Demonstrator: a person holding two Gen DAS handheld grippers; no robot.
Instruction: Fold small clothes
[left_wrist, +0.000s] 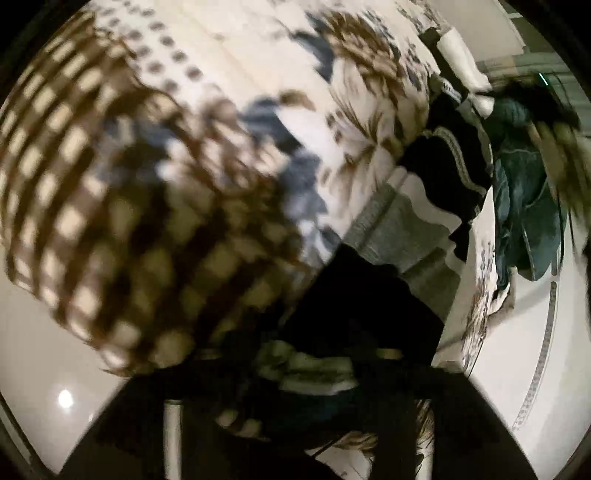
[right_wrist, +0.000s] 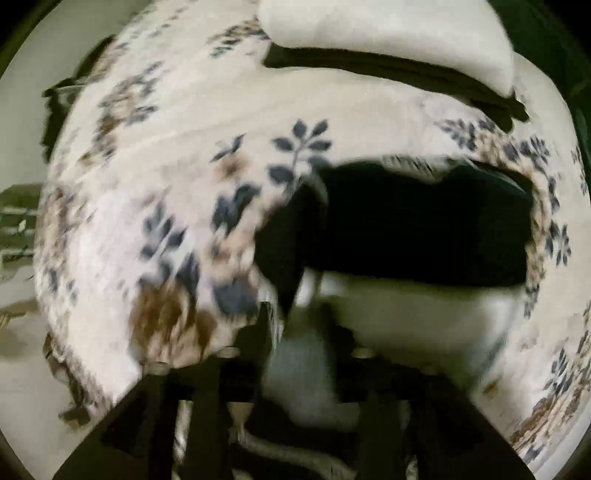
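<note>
The black and grey garment (left_wrist: 373, 266) lies on the flower-printed bed cover (left_wrist: 258, 74), with the left claw (left_wrist: 314, 373) closed on its striped edge and the right claw (right_wrist: 295, 332) pinching grey cloth, both views blurred.

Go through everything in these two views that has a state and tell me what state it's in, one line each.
Black garment: lying partly folded on the floral bedspread, blurred.
Grey and white garment: spread flat on the bedspread, a black piece overlapping it.
Teal garment: crumpled in a heap at the bed's edge.
Floral bedspread: spread out under the clothes.
Left gripper: shut on pale fabric.
Right gripper: shut on grey-white cloth.
</note>
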